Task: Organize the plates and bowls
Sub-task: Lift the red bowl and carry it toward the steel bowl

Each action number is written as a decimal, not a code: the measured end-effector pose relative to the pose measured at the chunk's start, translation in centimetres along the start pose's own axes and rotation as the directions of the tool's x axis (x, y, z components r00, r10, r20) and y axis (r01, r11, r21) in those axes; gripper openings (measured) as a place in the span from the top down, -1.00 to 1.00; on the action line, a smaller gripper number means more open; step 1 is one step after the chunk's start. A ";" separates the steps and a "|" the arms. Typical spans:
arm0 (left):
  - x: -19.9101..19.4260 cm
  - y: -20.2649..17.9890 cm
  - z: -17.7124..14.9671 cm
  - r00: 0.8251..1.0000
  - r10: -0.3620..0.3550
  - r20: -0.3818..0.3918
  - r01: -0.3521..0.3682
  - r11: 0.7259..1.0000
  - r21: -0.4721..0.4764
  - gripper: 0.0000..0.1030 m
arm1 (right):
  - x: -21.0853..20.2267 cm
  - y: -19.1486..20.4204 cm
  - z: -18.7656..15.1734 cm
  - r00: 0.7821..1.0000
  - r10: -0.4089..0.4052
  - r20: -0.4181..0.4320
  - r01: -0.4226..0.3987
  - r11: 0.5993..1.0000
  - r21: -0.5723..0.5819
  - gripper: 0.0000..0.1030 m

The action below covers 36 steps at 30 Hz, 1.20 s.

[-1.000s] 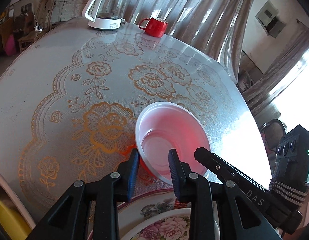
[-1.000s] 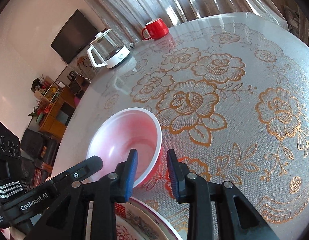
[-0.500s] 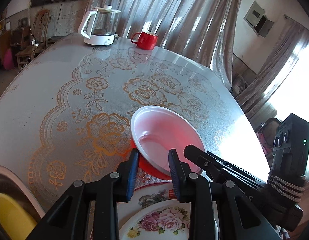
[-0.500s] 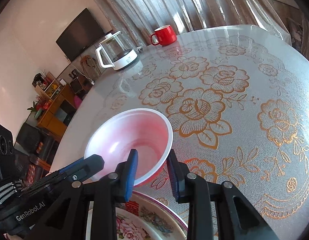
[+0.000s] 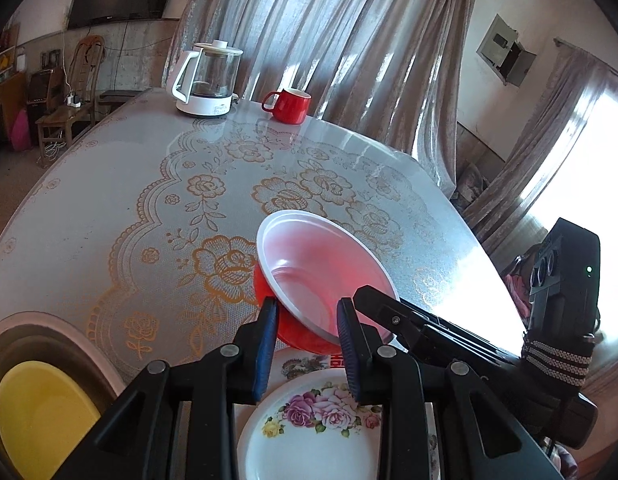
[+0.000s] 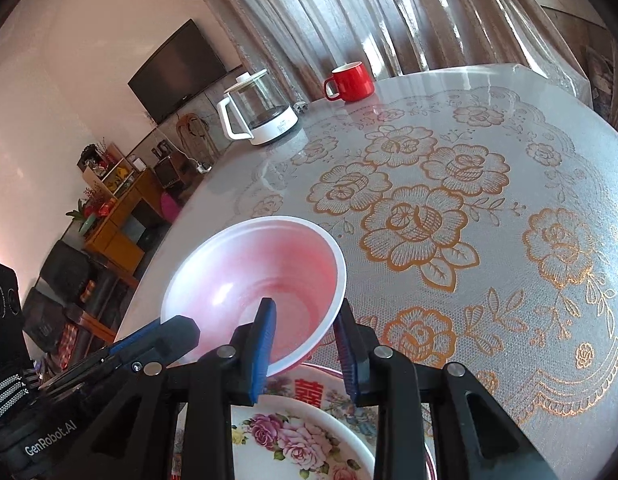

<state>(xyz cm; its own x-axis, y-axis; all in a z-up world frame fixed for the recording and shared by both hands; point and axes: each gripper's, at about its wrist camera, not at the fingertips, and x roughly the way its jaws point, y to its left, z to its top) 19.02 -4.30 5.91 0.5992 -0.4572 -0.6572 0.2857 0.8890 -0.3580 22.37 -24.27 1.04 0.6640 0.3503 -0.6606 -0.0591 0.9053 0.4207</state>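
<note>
- The red bowl, white inside and red outside, is hanging tilted above the table, lifted clear of the lace-patterned cloth, with both grippers sharing its near rim.
- The left gripper is clamping the bowl's rim: one blue pad is pressing on the red outer wall and the other is sitting inside against the white lining.
- The right gripper is gripping the same bowl from the opposite side, with one pad inside the bowl and the other outside against its wall; its jaws are drawn in narrow around the rim.
- Directly below the bowl, on the near side, a flowered plate is lying on a larger plate with a red character; in the right wrist view both are showing under the bowl's lower edge.
- A yellow bowl is sitting inside a dark-walled vessel well to the left of the red bowl, at the near table edge.
- Far beyond the red bowl, at the table's back edge, a glass kettle and a red mug are standing near each other in front of the curtain.
</note>
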 end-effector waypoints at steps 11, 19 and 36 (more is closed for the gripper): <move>-1.4 -0.2 -0.7 1.000 0.003 0.004 -0.003 1.000 0.009 0.43 | -0.9 1.6 -0.9 0.999 0.038 -0.001 -0.038 0.999 -0.009 0.44; -1.8 -0.7 -1.2 1.000 -0.009 0.011 0.009 1.000 0.013 0.43 | -1.6 1.4 -1.5 0.999 0.038 0.008 -0.038 0.999 -0.008 0.47; -4.0 -0.8 -3.7 0.997 0.054 0.048 -0.056 0.997 0.047 0.43 | -2.2 1.9 -2.7 0.997 0.080 0.003 -0.080 0.997 -0.012 0.52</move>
<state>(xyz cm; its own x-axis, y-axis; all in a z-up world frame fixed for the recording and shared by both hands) 13.57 -3.27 6.38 0.6489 -0.4070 -0.6429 0.2867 0.9134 -0.2889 18.74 -22.63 1.61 0.6598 0.4205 -0.6228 -0.1207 0.8773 0.4644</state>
